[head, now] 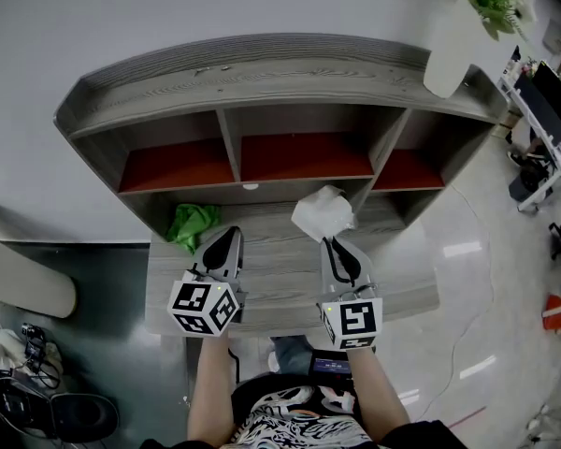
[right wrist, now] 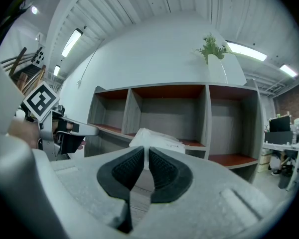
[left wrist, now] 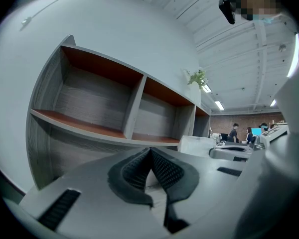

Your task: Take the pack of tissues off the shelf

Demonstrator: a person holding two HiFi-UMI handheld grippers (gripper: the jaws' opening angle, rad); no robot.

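Observation:
The white pack of tissues [head: 323, 211] [right wrist: 157, 137] hangs in front of the grey wooden shelf [head: 262, 73], just out from its middle compartment. My right gripper [head: 330, 241] [right wrist: 146, 151] is shut on the pack's thin near edge and points level at the shelf. My left gripper [head: 231, 233] [left wrist: 150, 150] sits beside it on the left, shut with nothing between its jaws, aimed at the left compartments. Both hover over the shelf's lower ledge [head: 290, 283]. The three upper compartments with red floors hold nothing that I can see.
A crumpled green cloth [head: 193, 223] lies on the ledge just left of my left gripper. A white vase with a green plant [head: 453, 36] stands on the shelf's top at the right. Desks and chairs [head: 542, 110] fill the room's right side.

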